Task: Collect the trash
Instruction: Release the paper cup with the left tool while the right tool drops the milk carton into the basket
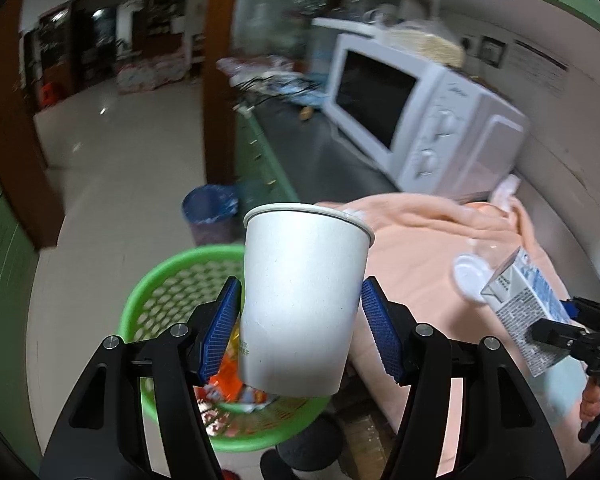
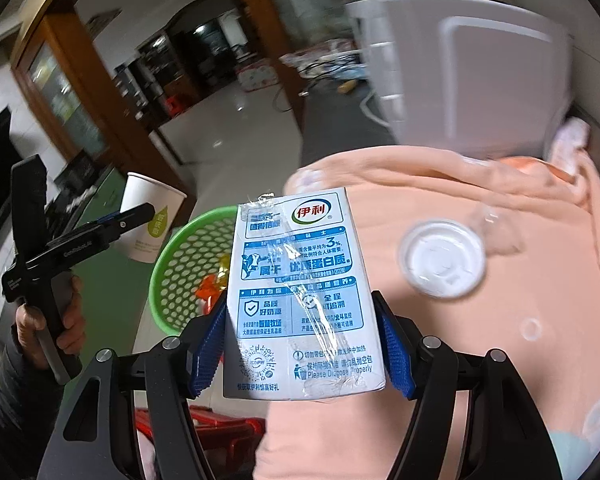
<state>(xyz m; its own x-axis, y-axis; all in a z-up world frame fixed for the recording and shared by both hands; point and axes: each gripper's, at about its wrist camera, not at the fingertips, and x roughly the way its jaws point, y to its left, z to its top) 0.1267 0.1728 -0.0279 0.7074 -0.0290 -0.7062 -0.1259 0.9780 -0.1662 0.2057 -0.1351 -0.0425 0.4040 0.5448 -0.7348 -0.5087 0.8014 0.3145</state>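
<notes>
Now, from left to right:
Left gripper (image 1: 300,320): about half open, blue pads pressed on a white paper cup (image 1: 304,300), held above a green basket (image 1: 160,280).
Right gripper (image 2: 300,356): about half open, clamped on a milk carton (image 2: 300,300) above a peach cloth (image 2: 500,320).
Carton writing: "伊利", "3%", "Please Dispose Properly".

A white microwave (image 1: 416,120) stands on a dark counter (image 1: 300,148), angled near the wall, with a flat woven mat (image 1: 424,44) on top. A peach cloth (image 1: 440,240) covers the counter's near end. Past the counter's far end, tangled cables (image 1: 276,84) lie. Green cabinet fronts (image 1: 260,148) run below the counter's front edge.
</notes>
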